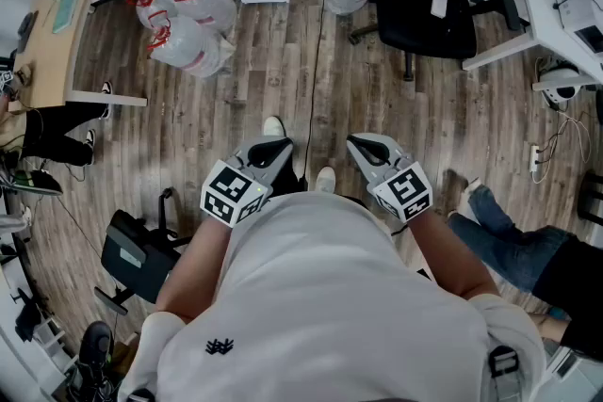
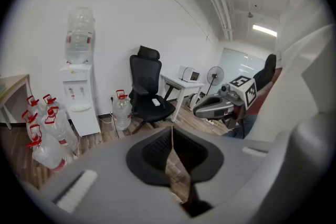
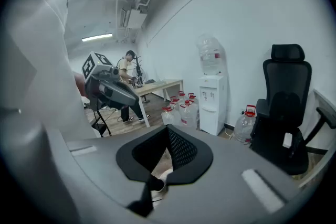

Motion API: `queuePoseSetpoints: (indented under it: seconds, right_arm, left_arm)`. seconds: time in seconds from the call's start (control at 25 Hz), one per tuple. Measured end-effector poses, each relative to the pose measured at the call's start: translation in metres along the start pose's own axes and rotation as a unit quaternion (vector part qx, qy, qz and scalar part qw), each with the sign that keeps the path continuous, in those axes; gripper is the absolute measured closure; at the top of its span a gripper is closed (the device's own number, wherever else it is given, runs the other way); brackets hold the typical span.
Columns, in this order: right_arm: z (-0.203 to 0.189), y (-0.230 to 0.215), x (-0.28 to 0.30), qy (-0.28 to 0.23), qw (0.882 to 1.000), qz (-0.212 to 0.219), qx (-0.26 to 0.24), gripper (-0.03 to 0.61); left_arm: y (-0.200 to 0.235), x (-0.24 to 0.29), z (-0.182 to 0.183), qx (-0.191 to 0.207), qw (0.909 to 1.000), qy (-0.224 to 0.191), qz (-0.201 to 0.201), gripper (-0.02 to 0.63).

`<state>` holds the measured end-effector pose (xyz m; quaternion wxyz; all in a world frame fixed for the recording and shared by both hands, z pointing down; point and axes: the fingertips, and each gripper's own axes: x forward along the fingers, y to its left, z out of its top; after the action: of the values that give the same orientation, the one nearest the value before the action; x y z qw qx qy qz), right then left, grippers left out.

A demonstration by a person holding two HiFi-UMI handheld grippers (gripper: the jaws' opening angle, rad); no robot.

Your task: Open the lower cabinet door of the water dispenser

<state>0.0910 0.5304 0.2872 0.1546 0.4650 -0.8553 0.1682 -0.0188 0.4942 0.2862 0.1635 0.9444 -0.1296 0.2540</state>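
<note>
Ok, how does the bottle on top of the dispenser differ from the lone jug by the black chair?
The bottle sits mounted on the dispenser; the lone jug stands on the floor beside the black chair. The jug shows a red handle on top; the bottle shows none. Both are clear plastic.
</note>
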Motion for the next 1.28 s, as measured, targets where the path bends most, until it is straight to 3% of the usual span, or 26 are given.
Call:
queuePoseSetpoints:
  seconds: [0.24, 0.6, 0.76, 0.92, 1.28]
  right_arm:
    - [0.022, -0.033, 0.049, 0.005, 1.000, -0.017, -0.001, 0.578]
    - [0.079, -0.110, 0.155, 0.027, 0.998, -0.056, 0.019, 0.578]
    - [0.102, -0.131, 0.213, 0.019, 0.998, -0.053, 0.026, 0.558]
    - [0.107, -0.161, 0.258, 0.037, 0.997, -0.045, 0.049, 0.534]
    - [0.088, -0.293, 0.398, 0.087, 0.996, 0.011, 0.029, 0.508]
  left_arm:
    - [0.060, 0.013, 0.014, -0.001, 0.9999, -0.006, -0.013, 0.551]
    - [0.188, 0.033, 0.072, 0.019, 0.9985, -0.011, -0.051, 0.551]
    - [0.248, 0.033, 0.077, 0.027, 0.9981, -0.002, -0.055, 0.549]
    - [0.286, 0.044, 0.083, 0.008, 0.9984, 0.005, -0.056, 0.549]
    - [0.370, 0.127, 0.113, -0.039, 0.9976, 0.037, -0.045, 0.549]
